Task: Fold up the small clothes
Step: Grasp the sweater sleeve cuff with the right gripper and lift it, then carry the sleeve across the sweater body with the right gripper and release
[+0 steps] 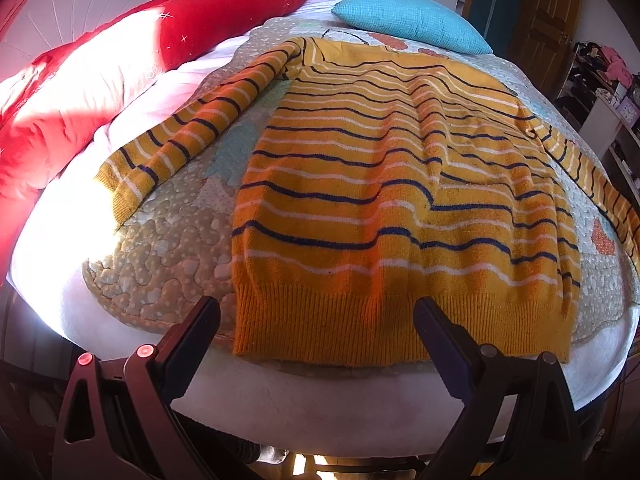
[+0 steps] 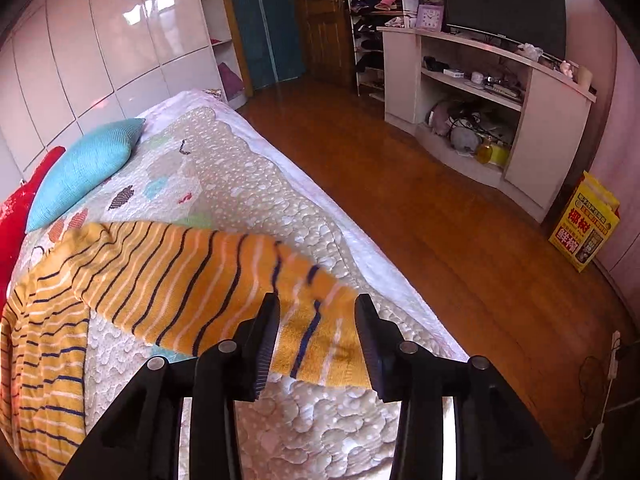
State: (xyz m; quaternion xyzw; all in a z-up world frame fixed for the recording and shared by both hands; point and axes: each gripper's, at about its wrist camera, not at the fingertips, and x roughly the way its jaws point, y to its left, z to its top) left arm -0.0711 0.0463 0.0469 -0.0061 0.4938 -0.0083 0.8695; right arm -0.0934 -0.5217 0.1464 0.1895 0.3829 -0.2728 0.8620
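Observation:
A yellow sweater point(image 1: 380, 184) with navy and white stripes lies flat on the quilted bed cover point(image 1: 168, 240), hem toward me. Its left sleeve point(image 1: 192, 136) is spread out to the side. My left gripper point(image 1: 316, 304) hovers open just over the ribbed hem, with nothing between its fingers. In the right wrist view the other sleeve point(image 2: 192, 280) stretches toward the bed's edge. My right gripper point(image 2: 317, 298) stands open over the cuff end. The cloth runs through the gap and the pads do not press on it.
A red cushion point(image 1: 192, 20) and a blue pillow point(image 2: 84, 168) lie at the head of the bed. To the right of the bed are a wooden floor point(image 2: 420, 220), a white shelf unit point(image 2: 480, 92) and a yellow box point(image 2: 584, 224).

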